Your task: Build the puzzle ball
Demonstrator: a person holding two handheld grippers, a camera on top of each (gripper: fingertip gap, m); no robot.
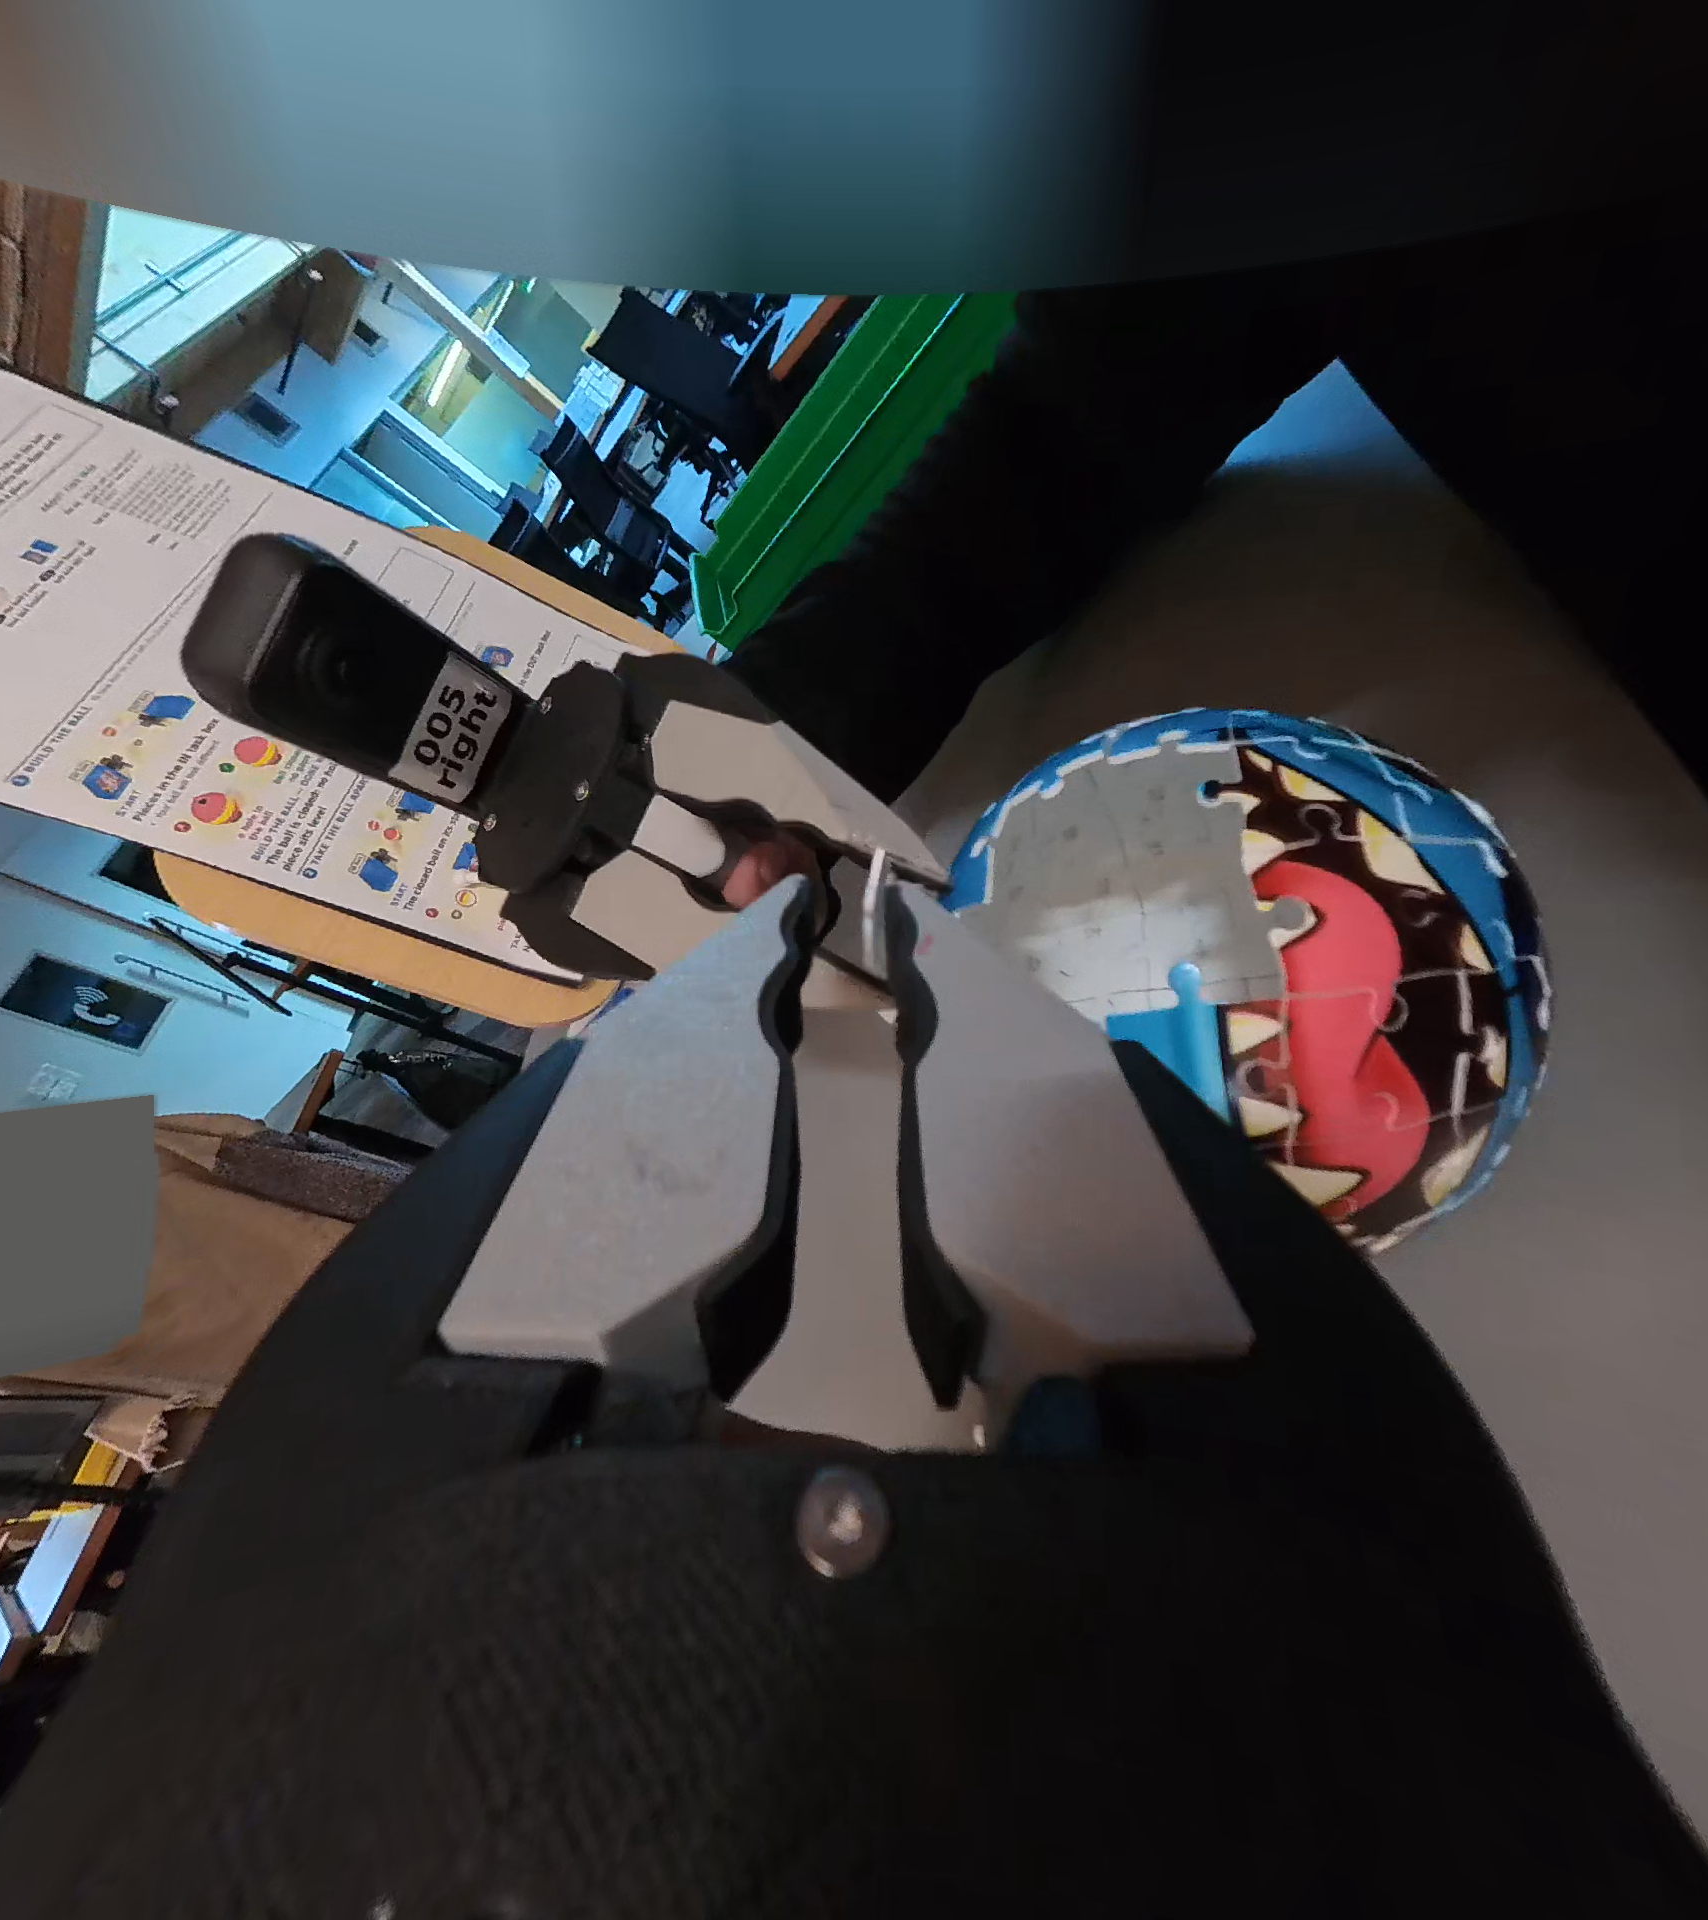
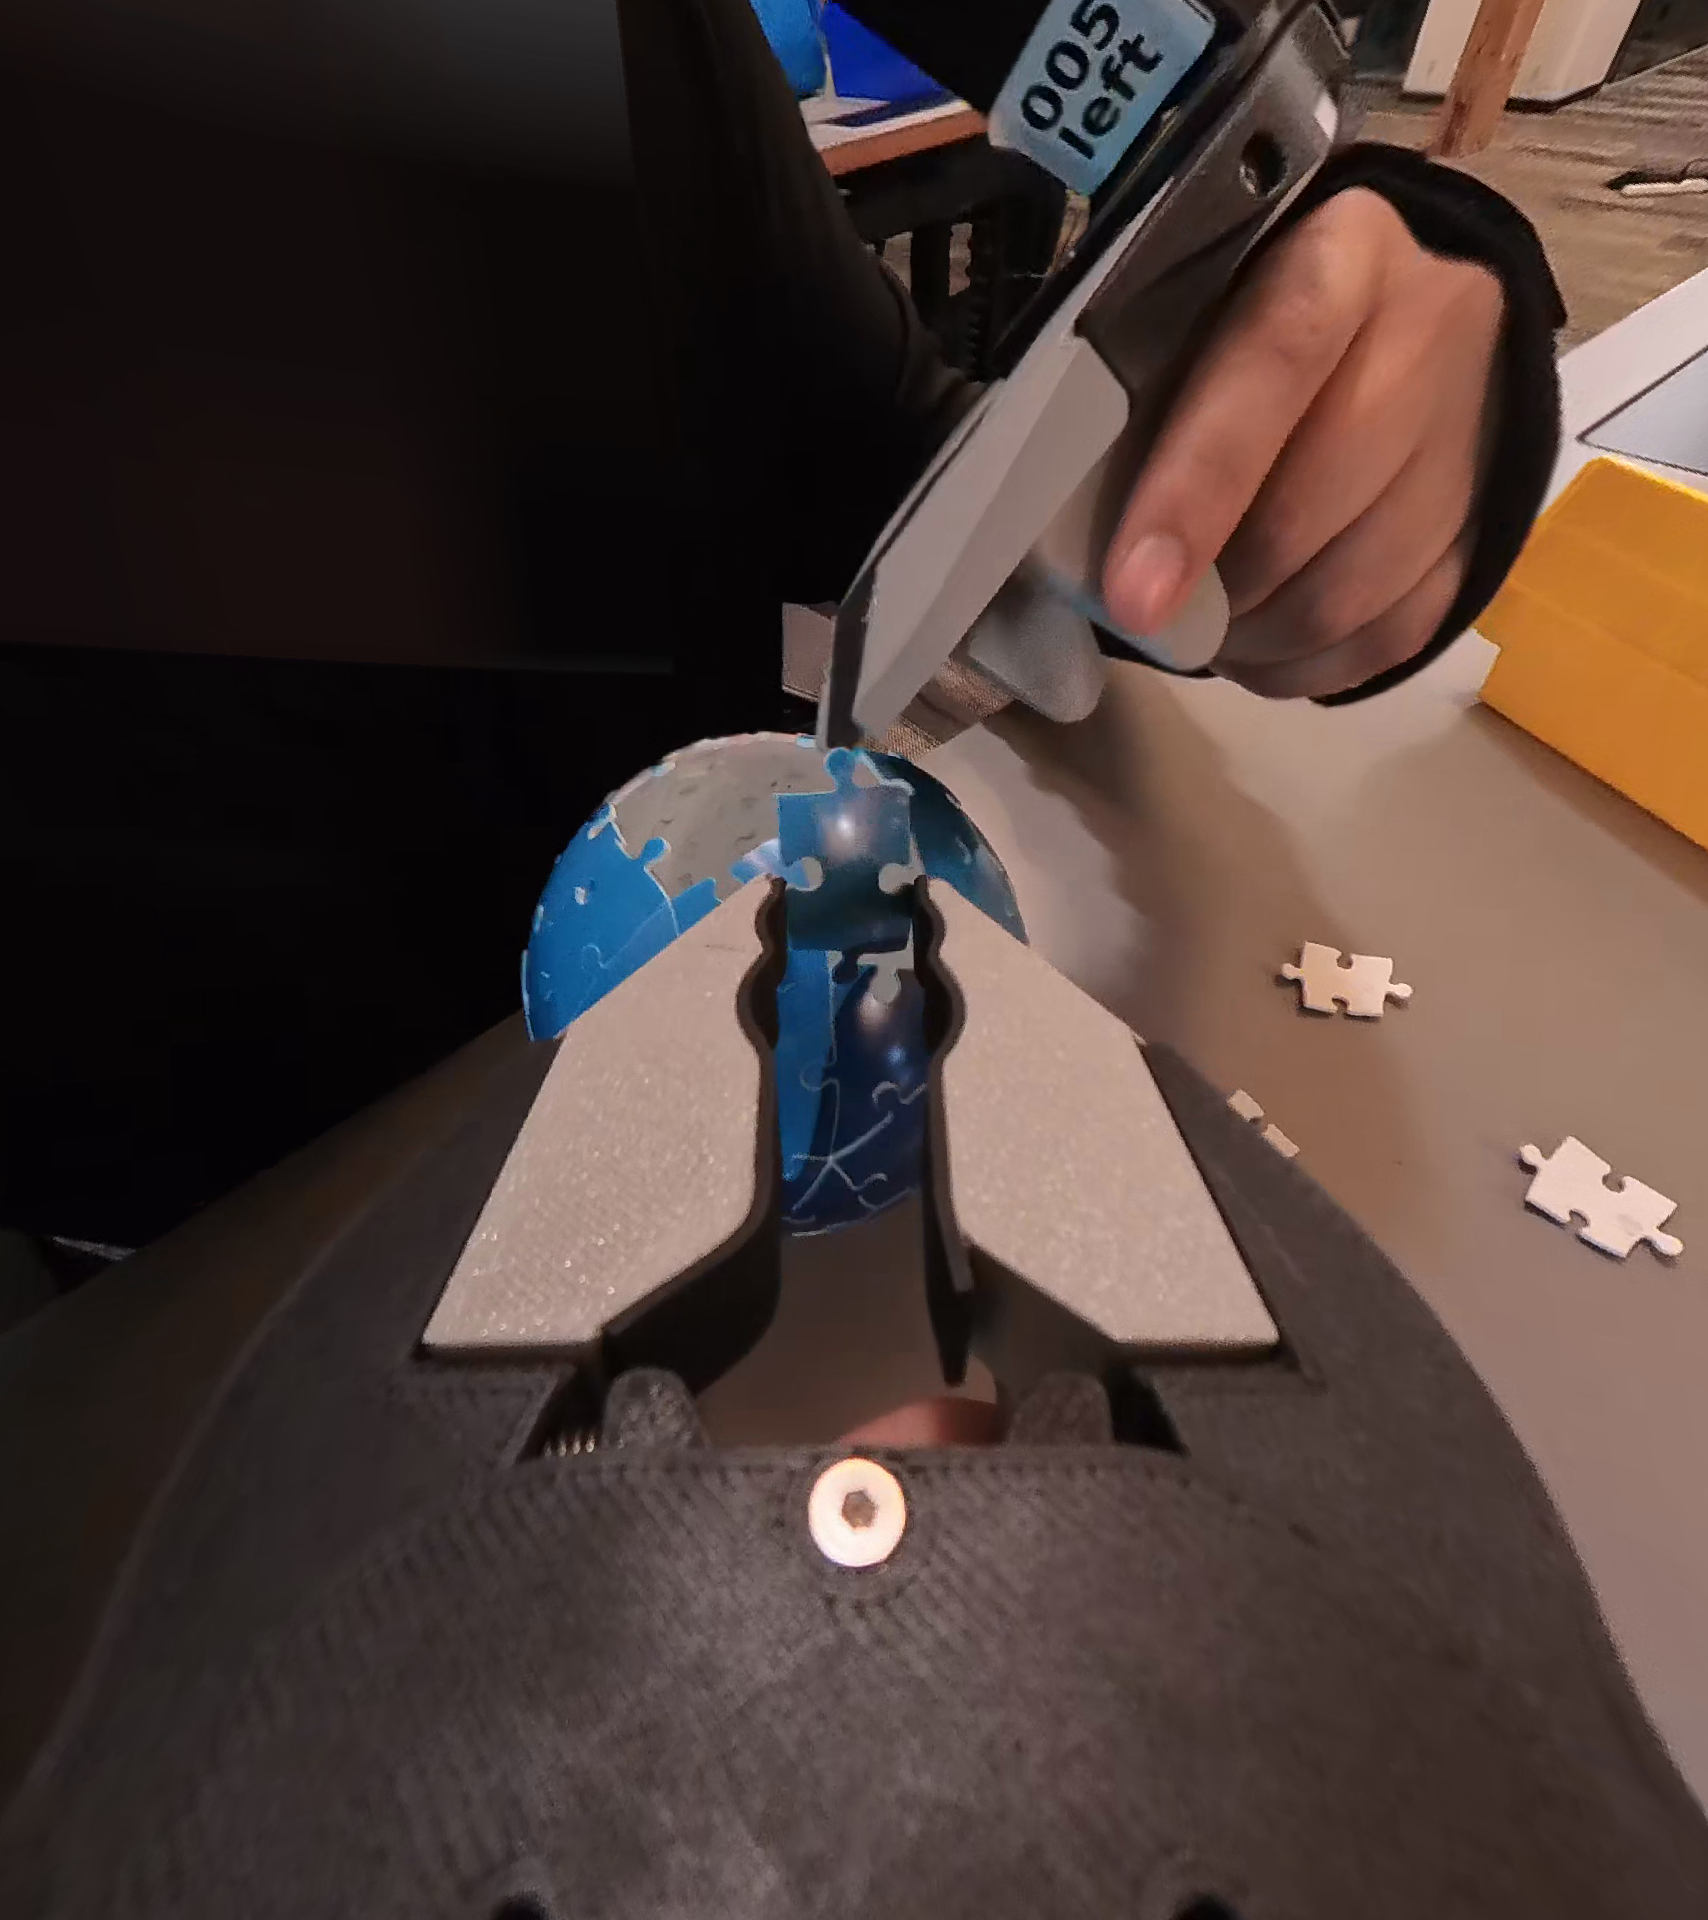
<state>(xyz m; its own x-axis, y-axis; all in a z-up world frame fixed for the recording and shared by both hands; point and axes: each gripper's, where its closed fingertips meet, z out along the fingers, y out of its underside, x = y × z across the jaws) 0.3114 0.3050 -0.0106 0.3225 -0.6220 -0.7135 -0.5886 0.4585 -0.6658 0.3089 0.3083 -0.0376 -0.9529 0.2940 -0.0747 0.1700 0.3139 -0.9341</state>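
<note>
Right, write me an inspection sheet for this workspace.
Surface: grey table, matte, no spills.
Job's things: puzzle ball partly built, with a gap showing its grey inside; one blue puzzle piece held at the ball's top.
Clutter: two loose pieces lying grey side up; yellow bin; green bin; printed sheet.
Grippers: right gripper fingers closed on the piece's sides; left gripper tips at the piece's top edge, grip unclear.
Cables: none on the table; one lead on the far floor.
Surroundings: office room with desks.
</note>
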